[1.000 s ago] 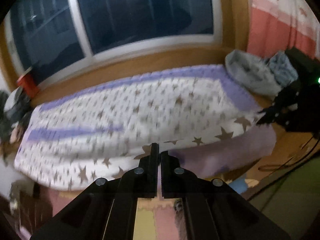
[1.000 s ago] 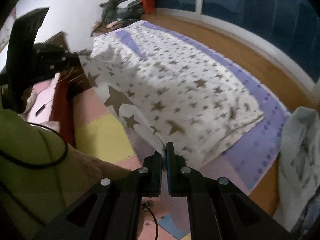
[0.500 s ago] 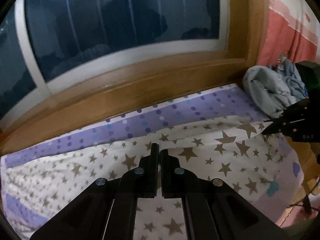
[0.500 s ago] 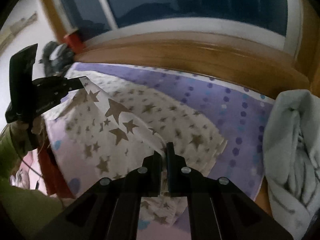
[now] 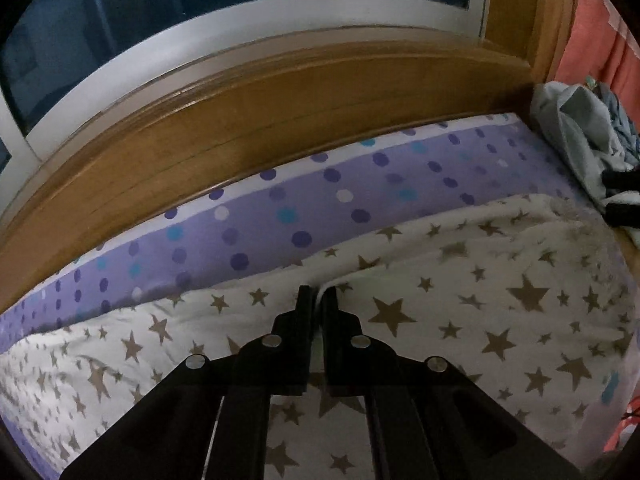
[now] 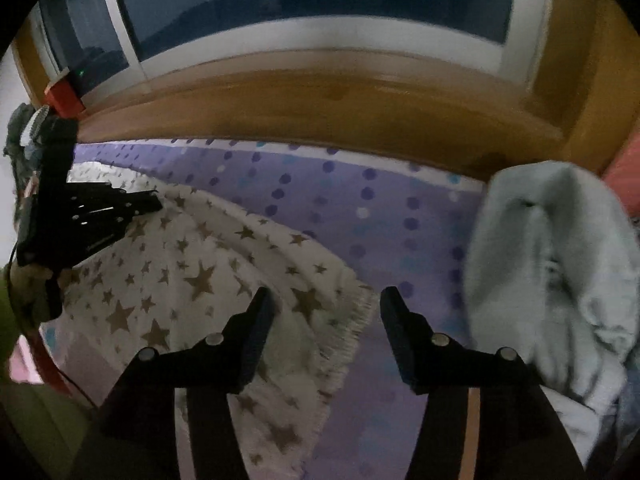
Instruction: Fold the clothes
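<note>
A white cloth with brown stars (image 5: pixel 460 300) lies folded over on a purple dotted sheet (image 5: pixel 320 192). My left gripper (image 5: pixel 318 292) is shut on the cloth's far edge, low over the sheet. In the right wrist view the same star cloth (image 6: pixel 192 264) spreads to the left, and its fringed end lies under my right gripper (image 6: pixel 326 300), which stands open and holds nothing. The left gripper (image 6: pixel 154 202) shows there at the cloth's far left corner. The right gripper's fingers (image 5: pixel 618 178) peek in at the left wrist view's right edge.
A pale blue-grey pile of garments (image 6: pixel 552 264) sits right of the cloth, also seen as the garment pile (image 5: pixel 580 132). A wooden sill (image 5: pixel 280 120) and dark window run along the back. A red object (image 6: pixel 64 94) stands at the far left and a red curtain (image 5: pixel 600 40) at the right.
Both grippers carried the cloth's near edge forward and down toward the window side. The right gripper has opened and let go of its corner; the left stays shut.
</note>
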The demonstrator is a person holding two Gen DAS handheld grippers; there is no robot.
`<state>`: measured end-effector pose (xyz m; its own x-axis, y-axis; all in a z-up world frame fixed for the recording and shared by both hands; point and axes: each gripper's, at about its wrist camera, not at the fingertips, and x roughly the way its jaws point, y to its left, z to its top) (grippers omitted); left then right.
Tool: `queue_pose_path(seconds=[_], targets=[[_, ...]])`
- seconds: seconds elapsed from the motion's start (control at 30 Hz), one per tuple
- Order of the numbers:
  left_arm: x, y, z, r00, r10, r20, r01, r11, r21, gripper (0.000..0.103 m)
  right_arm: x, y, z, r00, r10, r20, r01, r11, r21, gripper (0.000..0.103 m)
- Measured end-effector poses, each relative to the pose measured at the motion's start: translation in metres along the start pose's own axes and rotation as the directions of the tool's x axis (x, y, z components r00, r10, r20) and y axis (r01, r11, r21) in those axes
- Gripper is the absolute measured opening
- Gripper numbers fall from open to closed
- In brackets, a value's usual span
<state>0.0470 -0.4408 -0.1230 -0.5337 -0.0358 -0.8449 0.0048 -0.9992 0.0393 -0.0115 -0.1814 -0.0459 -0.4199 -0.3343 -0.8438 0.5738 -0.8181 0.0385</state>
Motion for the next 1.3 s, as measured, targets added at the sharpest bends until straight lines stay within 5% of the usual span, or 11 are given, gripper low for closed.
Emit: queue_pose_path(seconds=[0.13, 0.33, 0.47, 0.57, 0.63, 0.73, 0.87, 1.1, 1.2, 1.3], targets=[[0.004, 0.006, -0.001, 1.000, -0.031, -0.003, 0.031, 0.999, -0.009, 0.003, -0.017, -0.014, -0.006, 0.998, -0.064, 0.015, 0.063, 0.996, 0.069, 0.056], [0.001, 0.002, -0.006, 1.000, -0.028, 0.005, 0.028, 0.999, 0.023, 0.003, -0.007, -0.010, -0.013, 0.995, 0.103, -0.003, -0.102, 0.988, 0.114, 0.044], [-0.002, 0.002, -0.010, 0.999, -0.031, 0.017, 0.030, 0.999, 0.021, 0.003, 0.017, 0.004, -0.012, 0.992, 0.122, -0.035, -0.118, 0.989, 0.084, 0.042], [-0.010, 0.002, -0.006, 0.999, -0.032, 0.044, 0.031, 0.999, 0.030, 0.003, 0.032, 0.010, -0.011, 0.993, 0.107, -0.050, -0.104, 0.992, 0.066, 0.014], [-0.020, 0.002, 0.000, 0.997, -0.032, 0.073, 0.029, 0.999, 0.043, 0.003, 0.030, 0.010, -0.011, 0.998, 0.057, -0.026, -0.055, 0.996, 0.067, 0.009], [-0.027, -0.002, 0.010, 0.994, -0.032, 0.105, 0.024, 0.997, 0.076, 0.003, 0.011, 0.000, -0.012, 0.998, 0.028, 0.052, -0.034, 0.991, 0.126, 0.008], [-0.014, -0.006, 0.023, 0.994, -0.025, 0.104, 0.014, 0.994, 0.105, 0.003, 0.024, -0.013, -0.011, 1.000, -0.008, 0.027, 0.004, 0.987, 0.162, 0.008], [-0.022, -0.007, 0.022, 0.986, -0.147, 0.075, 0.135, 0.981, 0.141, 0.004, 0.036, -0.008, -0.011, 0.996, -0.087, -0.004, 0.087, 0.990, 0.114, 0.009], [-0.027, -0.006, 0.021, 0.979, -0.193, 0.062, 0.181, 0.971, 0.153, 0.021, 0.030, -0.007, -0.011, 0.993, -0.116, -0.013, 0.117, 0.989, 0.088, 0.019], [-0.045, 0.006, 0.005, 0.985, -0.159, 0.065, 0.149, 0.979, 0.139, 0.026, 0.015, 0.000, -0.011, 0.986, -0.169, 0.009, 0.168, 0.985, 0.029, 0.027]])
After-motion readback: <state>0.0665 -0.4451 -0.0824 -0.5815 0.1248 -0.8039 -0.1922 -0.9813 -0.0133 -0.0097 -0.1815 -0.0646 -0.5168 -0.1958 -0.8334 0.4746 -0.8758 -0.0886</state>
